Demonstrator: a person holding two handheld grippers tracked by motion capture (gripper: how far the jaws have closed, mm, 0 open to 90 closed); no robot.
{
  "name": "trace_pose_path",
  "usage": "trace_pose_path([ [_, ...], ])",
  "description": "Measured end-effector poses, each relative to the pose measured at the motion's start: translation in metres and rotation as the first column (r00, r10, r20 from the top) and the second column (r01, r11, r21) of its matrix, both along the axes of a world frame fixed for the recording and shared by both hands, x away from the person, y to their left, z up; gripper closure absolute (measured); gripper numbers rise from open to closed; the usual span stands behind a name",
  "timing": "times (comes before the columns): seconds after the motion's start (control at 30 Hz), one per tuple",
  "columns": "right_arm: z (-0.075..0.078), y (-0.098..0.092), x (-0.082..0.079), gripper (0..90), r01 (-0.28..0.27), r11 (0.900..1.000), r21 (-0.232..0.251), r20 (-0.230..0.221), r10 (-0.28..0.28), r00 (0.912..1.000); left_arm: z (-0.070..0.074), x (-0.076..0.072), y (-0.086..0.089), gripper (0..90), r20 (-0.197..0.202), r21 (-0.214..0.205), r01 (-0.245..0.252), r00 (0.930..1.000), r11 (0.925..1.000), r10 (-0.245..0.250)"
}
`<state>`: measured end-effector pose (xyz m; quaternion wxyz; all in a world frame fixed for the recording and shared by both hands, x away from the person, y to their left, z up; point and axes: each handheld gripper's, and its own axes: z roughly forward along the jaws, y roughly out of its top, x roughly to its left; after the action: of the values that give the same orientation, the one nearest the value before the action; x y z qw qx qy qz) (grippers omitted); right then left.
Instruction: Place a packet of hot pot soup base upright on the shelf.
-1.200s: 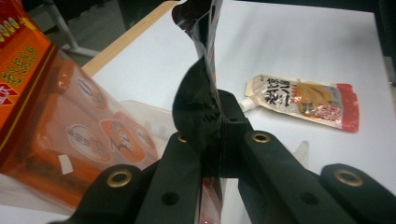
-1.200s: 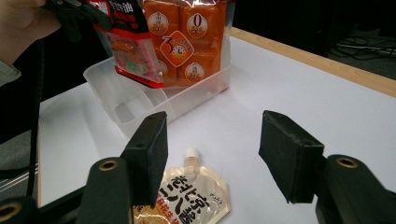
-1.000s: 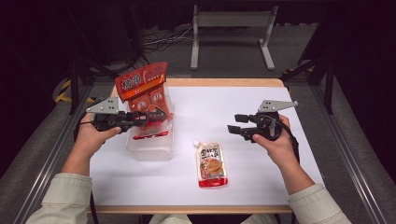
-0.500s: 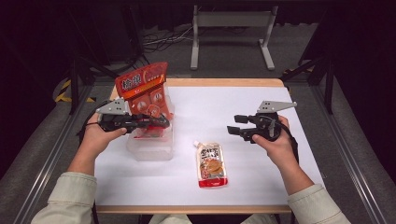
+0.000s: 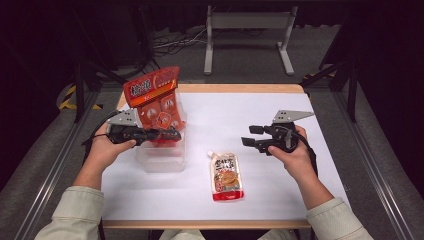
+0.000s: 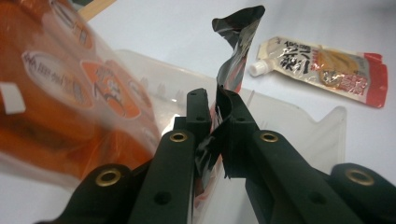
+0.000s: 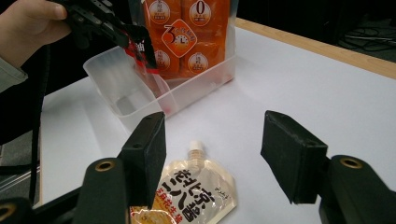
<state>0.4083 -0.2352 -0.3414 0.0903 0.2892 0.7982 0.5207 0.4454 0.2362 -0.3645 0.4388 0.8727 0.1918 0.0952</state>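
Note:
My left gripper (image 5: 175,135) (image 6: 217,100) is shut on the crumpled edge of a dark red-and-black packet (image 6: 237,51) (image 7: 141,50), held over a clear plastic bin (image 5: 162,161) (image 6: 299,123) (image 7: 119,93). A tall orange bag (image 5: 154,97) (image 6: 70,93) (image 7: 187,37) stands upright in the bin's far end. A beige spouted pouch (image 5: 226,175) (image 6: 322,65) (image 7: 194,196) with a red bottom edge lies flat on the white table, right of the bin. My right gripper (image 5: 249,136) (image 7: 217,140) hovers open above the table, right of the pouch, with nothing between its jaws.
The white table top (image 5: 235,115) has a wooden edge (image 5: 240,88) at the far side. A metal stand (image 5: 247,30) and cables lie on the dark floor beyond. The person's sleeves come in from the bottom.
My left hand has shifted slightly to the right with the packet, further over the bin. The right hand has kept still.

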Motion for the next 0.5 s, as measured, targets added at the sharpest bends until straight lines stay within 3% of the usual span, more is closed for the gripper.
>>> trace_pose_path([
  [0.13,-0.0015,0.0007,0.0004,39.8,0.001,1.0,-0.003,-0.001,-0.001,1.0,-0.0035,0.0,0.0039,81.5,-0.015,-0.001,-0.021,0.9997,0.9998,0.021],
  [0.27,-0.0023,0.0014,0.0008,39.4,0.001,1.0,-0.005,-0.002,-0.001,1.0,-0.0046,-0.0002,0.0044,72.1,-0.001,-0.007,-0.052,0.9987,0.9986,0.052],
  [0.33,-0.0025,0.0021,0.0008,38.9,-0.001,1.0,-0.005,-0.001,0.001,1.0,-0.0038,-0.0017,0.0036,60.4,0.031,-0.008,-0.071,0.997,0.9974,0.072],
  [0.5,-0.003,0.0019,0.0012,38.6,-0.002,1.0,-0.007,0.002,0.002,1.0,-0.0001,-0.006,0.0019,36.5,0.054,-0.048,-0.097,0.9936,0.9942,0.099],
])
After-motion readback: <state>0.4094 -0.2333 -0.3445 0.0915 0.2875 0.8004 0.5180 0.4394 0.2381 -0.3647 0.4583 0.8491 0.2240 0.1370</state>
